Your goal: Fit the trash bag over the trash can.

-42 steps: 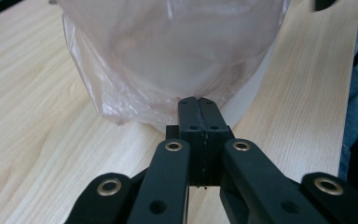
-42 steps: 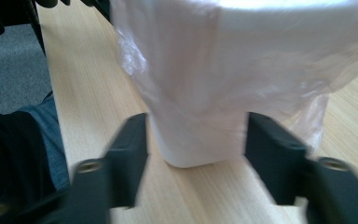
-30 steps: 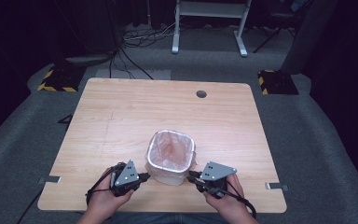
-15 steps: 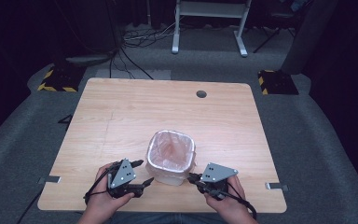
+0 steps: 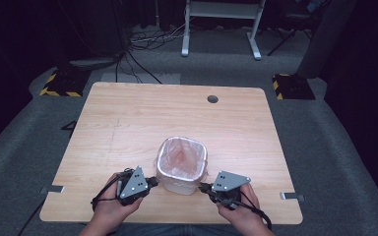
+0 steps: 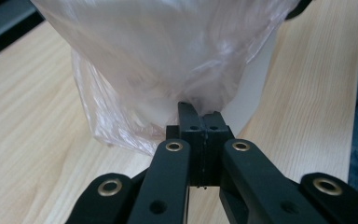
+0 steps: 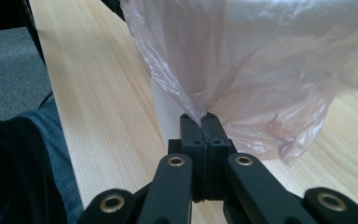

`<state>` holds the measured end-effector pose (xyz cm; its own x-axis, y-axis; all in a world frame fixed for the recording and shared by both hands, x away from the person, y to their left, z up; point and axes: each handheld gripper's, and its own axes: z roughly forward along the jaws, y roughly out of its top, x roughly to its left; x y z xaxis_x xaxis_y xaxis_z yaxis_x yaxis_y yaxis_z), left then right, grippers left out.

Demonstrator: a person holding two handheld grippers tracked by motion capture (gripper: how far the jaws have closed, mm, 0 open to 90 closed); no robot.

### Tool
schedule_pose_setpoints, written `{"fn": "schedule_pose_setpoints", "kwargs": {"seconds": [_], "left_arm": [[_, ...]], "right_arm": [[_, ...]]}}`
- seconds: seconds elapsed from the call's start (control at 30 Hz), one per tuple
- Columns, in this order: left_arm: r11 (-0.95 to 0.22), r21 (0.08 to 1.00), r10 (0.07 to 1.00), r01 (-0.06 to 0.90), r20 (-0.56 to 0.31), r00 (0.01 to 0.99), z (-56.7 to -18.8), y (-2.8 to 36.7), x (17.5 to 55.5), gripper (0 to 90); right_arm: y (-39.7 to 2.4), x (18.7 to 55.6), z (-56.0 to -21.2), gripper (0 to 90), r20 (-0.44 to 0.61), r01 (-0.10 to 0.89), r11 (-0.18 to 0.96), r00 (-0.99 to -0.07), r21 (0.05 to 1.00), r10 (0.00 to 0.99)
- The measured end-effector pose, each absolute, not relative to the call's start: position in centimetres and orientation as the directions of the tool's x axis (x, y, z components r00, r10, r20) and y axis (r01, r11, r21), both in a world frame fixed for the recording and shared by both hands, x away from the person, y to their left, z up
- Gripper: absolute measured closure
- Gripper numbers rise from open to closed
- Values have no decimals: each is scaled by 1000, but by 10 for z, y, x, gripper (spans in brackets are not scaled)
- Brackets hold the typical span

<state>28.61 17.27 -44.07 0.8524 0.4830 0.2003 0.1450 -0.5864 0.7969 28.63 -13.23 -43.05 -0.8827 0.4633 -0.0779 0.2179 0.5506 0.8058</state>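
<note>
We have both hands low at the near edge of the table (image 5: pixel 128 118), one on each side of the small white bin (image 5: pixel 181 183) standing near the front middle. Our left gripper (image 6: pixel 200 116) is clamped on a fold of the thin plastic bag (image 6: pixel 168 60) hanging down the bin's outer wall; its jaws have just been closing, with film pinched between them. Our right gripper (image 7: pixel 203 122) points in from the other side, jaws pressed together on a gathered tuck of the same liner. The light wooden tabletop has a round cable hole (image 5: pixel 212 99) at the far side. Grey carpet surrounds us, a white frame (image 5: pixel 221 24) and cables (image 5: pixel 142 44) beyond.
</note>
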Motion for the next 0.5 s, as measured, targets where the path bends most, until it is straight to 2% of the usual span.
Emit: {"fn": "schedule_pose_setpoints", "kwargs": {"seconds": [0.33, 0.5], "left_arm": [[-653, 722, 464, 231, 140, 875, -469, 167, 300, 900], [-649, 714, 466, 264, 98, 879, -478, 166, 304, 900]], "right_arm": [[-131, 294, -450, 900, -49, 254, 566, -884, 784, 466], [-132, 300, -461, 900, -33, 281, 574, -879, 769, 475]]}}
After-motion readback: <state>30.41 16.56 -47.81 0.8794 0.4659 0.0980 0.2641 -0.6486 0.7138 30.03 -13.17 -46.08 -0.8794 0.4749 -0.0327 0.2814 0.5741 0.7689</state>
